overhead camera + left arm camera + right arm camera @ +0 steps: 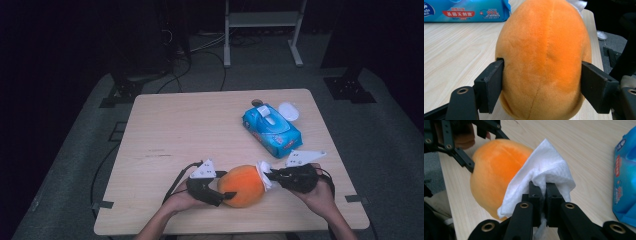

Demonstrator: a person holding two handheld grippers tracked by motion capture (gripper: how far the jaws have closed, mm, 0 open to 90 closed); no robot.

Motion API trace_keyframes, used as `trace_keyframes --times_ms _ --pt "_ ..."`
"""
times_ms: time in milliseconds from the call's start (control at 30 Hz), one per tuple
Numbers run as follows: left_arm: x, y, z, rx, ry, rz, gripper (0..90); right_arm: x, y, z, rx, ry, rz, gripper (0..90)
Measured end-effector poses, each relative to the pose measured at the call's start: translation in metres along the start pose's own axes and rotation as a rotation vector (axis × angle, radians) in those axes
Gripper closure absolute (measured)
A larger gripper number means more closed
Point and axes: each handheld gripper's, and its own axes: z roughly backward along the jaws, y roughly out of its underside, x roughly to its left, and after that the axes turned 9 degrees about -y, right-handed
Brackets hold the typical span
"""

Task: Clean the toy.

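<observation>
An orange plush fruit lies near the front edge of the wooden table. My left gripper comes at it from the left, and in the left gripper view the plush fruit sits between the two pads, which press into its sides. My right gripper is shut on a white wipe at the fruit's right end. In the right gripper view, that wipe lies against the plush fruit, with my right gripper pinching its folds.
A blue pack of wet wipes lies at the back right of the table, with a small white round lid beside it. The pack is close to the right gripper. Dark floor, cables and a rack leg lie beyond the table.
</observation>
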Motion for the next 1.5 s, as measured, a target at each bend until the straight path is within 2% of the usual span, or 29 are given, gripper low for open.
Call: trace_keyframes --times_ms 133,200,267,400,500,700,800,1000,1067,1167,1267,1367,1433,1500 --pt "-0.003 0.000 0.001 0.001 -0.002 -0.019 24.0 0.008 -0.009 0.000 -0.024 -0.021 0.027 84.4" --pt "-0.003 0.001 0.001 0.002 -0.001 -0.019 24.0 0.009 -0.009 -0.001 -0.015 -0.019 0.037 84.4" --pt "-0.003 0.001 0.001 -0.001 0.000 -0.018 24.1 0.005 -0.005 -0.002 -0.014 -0.030 0.020 84.4" --pt "-0.002 0.002 0.002 -0.002 0.002 -0.017 23.9 -0.008 0.008 0.000 -0.002 -0.017 -0.040 84.4" --pt "-0.002 0.003 0.003 -0.002 0.002 -0.022 23.4 -0.013 0.014 0.000 0.013 -0.004 -0.066 84.4" --pt "-0.004 0.002 0.001 -0.007 -0.001 -0.026 22.6 0.000 -0.002 0.006 -0.032 -0.008 -0.013 84.4" --pt "-0.005 0.001 0.001 -0.009 -0.004 -0.028 22.3 0.004 -0.005 0.003 -0.026 -0.009 0.010 84.2" --pt "-0.010 -0.001 -0.001 -0.012 -0.011 -0.044 22.1 -0.002 0.001 0.004 -0.016 -0.012 -0.018 84.2" --pt "-0.012 -0.002 -0.002 -0.011 -0.017 -0.056 21.6 0.001 -0.002 0.005 -0.016 -0.008 -0.001 84.3" --pt "-0.016 -0.004 -0.002 -0.011 -0.024 -0.070 21.5 0.010 -0.010 0.002 -0.020 -0.026 0.029 84.3" --pt "-0.020 -0.006 -0.002 -0.008 -0.022 -0.090 20.7 0.014 -0.012 -0.001 0.007 -0.021 0.058 84.3" --pt "-0.019 -0.007 -0.001 -0.022 0.004 -0.087 19.0 0.009 -0.008 0.000 0.015 -0.032 0.037 84.3" --pt "-0.019 -0.007 -0.001 -0.032 0.017 -0.072 18.9 0.005 -0.004 0.003 0.020 -0.027 0.028 84.3" --pt "-0.023 -0.010 -0.002 -0.031 0.015 -0.087 20.5 0.003 -0.002 0.004 0.021 -0.027 0.016 84.3"
